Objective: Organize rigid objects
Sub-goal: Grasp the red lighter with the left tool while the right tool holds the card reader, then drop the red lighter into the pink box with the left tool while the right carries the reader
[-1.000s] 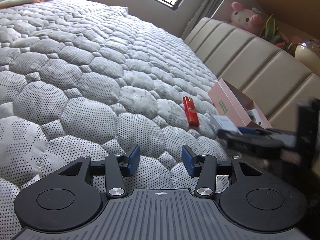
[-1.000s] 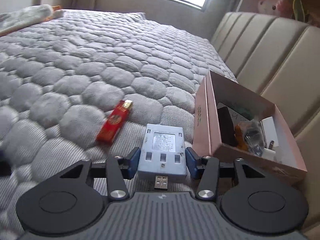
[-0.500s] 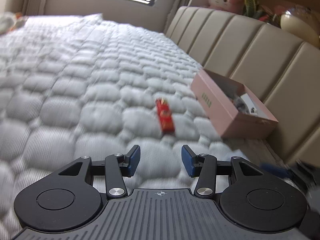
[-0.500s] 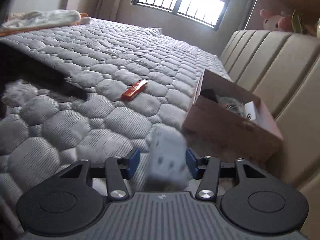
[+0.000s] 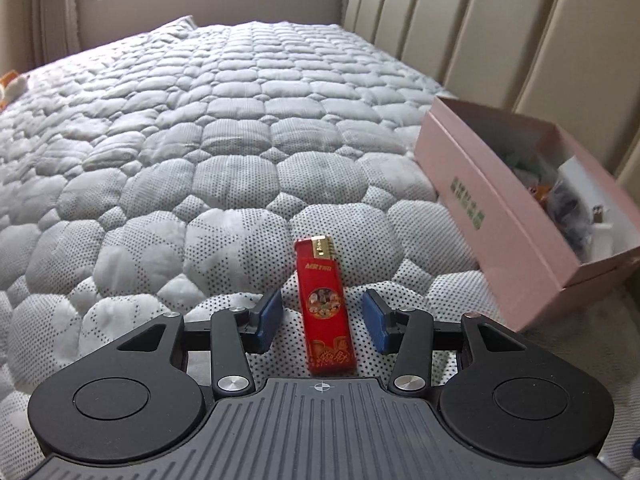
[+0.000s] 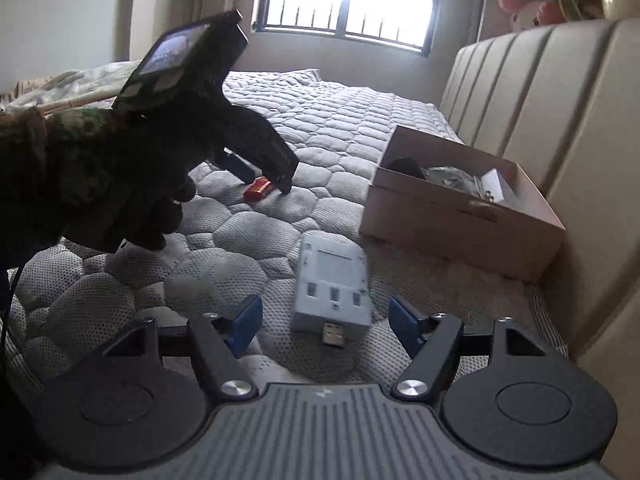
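A red lighter (image 5: pixel 325 304) lies flat on the quilted bed, between the blue pads of my open left gripper (image 5: pixel 321 316), untouched. It also shows far off in the right wrist view (image 6: pixel 259 189), under the left gripper. A grey-white USB adapter (image 6: pixel 332 287) lies on the bed between the pads of my open right gripper (image 6: pixel 326 322), with gaps on both sides. A pink open box (image 5: pixel 504 216) with several small items stands against the headboard; it also shows in the right wrist view (image 6: pixel 456 216).
The padded beige headboard (image 5: pixel 500 36) runs along the right. The grey quilted mattress (image 5: pixel 200 140) stretches far left and back. My gloved left hand and its gripper body (image 6: pixel 132 152) fill the left of the right wrist view. A window (image 6: pixel 352 4) is behind.
My left gripper has swung over to the lighter, which now lies between its pads. My right gripper has opened and pulled back; the adapter rests on the bed.
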The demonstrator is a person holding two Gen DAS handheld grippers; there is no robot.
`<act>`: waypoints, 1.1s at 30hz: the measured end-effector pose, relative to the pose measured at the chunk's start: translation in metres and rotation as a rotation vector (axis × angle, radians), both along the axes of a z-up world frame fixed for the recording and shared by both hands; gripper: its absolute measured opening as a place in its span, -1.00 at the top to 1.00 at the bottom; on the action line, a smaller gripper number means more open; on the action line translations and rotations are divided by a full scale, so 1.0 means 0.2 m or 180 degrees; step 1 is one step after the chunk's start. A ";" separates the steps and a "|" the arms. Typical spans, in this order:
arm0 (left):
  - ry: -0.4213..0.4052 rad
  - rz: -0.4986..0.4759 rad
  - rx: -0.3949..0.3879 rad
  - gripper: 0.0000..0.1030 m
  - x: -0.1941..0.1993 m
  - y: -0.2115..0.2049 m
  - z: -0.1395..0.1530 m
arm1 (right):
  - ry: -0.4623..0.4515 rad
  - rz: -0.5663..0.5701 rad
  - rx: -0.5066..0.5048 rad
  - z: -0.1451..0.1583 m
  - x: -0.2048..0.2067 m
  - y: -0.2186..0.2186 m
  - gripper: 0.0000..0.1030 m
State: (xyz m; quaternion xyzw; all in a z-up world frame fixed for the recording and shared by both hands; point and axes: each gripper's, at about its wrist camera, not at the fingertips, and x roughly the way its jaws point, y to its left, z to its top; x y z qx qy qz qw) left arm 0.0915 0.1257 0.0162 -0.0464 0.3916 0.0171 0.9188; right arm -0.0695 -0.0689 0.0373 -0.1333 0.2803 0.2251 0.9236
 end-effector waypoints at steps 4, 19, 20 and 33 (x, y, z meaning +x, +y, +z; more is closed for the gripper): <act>0.0034 0.0020 0.0009 0.18 0.00 0.00 0.01 | 0.0063 -0.0044 0.0077 -0.02 0.01 -0.04 -0.36; -0.0072 -0.0292 -0.0377 0.49 -0.44 0.07 0.07 | 0.0144 -0.0172 0.0041 -0.04 0.02 -0.09 -0.37; -0.0073 -0.0295 -0.0402 0.49 -0.50 0.07 0.07 | 0.0155 -0.0183 0.0043 -0.04 0.03 -0.09 -0.37; -0.0045 -0.0346 -0.0461 0.49 -0.89 0.10 0.10 | 0.0182 -0.0087 -0.0020 -0.01 0.04 0.00 -0.42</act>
